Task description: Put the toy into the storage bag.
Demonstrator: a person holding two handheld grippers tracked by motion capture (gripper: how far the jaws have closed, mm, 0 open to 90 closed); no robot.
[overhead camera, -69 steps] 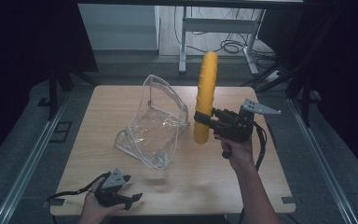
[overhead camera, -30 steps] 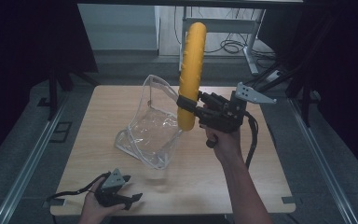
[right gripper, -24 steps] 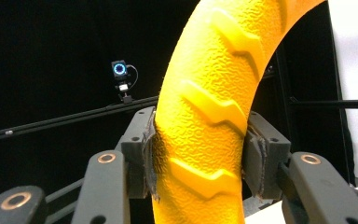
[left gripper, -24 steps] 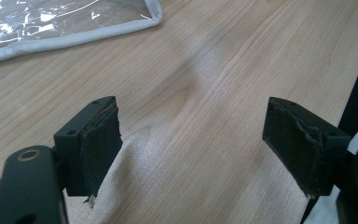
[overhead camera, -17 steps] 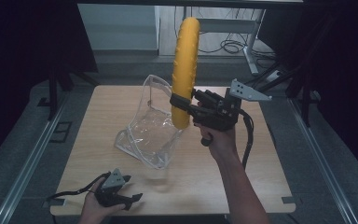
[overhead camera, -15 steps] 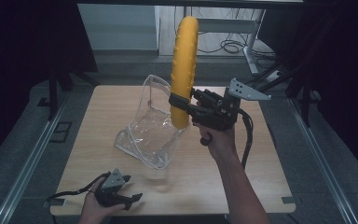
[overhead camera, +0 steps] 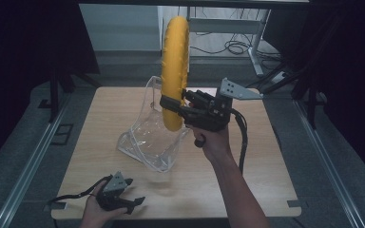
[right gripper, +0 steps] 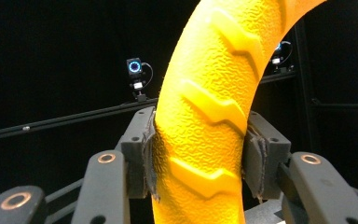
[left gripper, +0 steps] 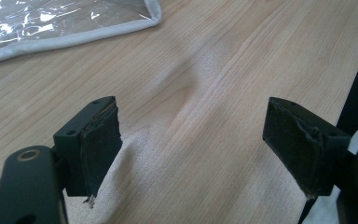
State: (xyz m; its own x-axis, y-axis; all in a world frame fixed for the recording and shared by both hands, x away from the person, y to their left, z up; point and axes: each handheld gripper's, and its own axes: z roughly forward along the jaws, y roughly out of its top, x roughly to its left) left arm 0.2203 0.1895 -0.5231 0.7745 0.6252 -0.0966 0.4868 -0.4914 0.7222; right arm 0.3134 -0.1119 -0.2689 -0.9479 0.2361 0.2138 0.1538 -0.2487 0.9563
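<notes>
Dark walls and black rails ring a pale wooden table (overhead camera: 247, 156) that fills the middle of the high view. Centre frame, my right gripper (overhead camera: 171, 105) is clenched on a long yellow textured foam tube (overhead camera: 175, 71), pads pressed against both its sides near the lower end. The tube's long axis stands almost upright, its curved top rising to the upper edge of the frame, its lower end hanging just below my jaws. Directly below and slightly left of that end sits the clear plastic bag (overhead camera: 149, 137), its back panel standing up behind the tube, its mouth facing up toward it. I judge the next move to be a straight descent into that mouth. I see nothing inside the bag. My left gripper (overhead camera: 132, 201) rests at the lower left of the frame, well apart from the bag, jaws spread wide over bare wood and holding nothing.
</notes>
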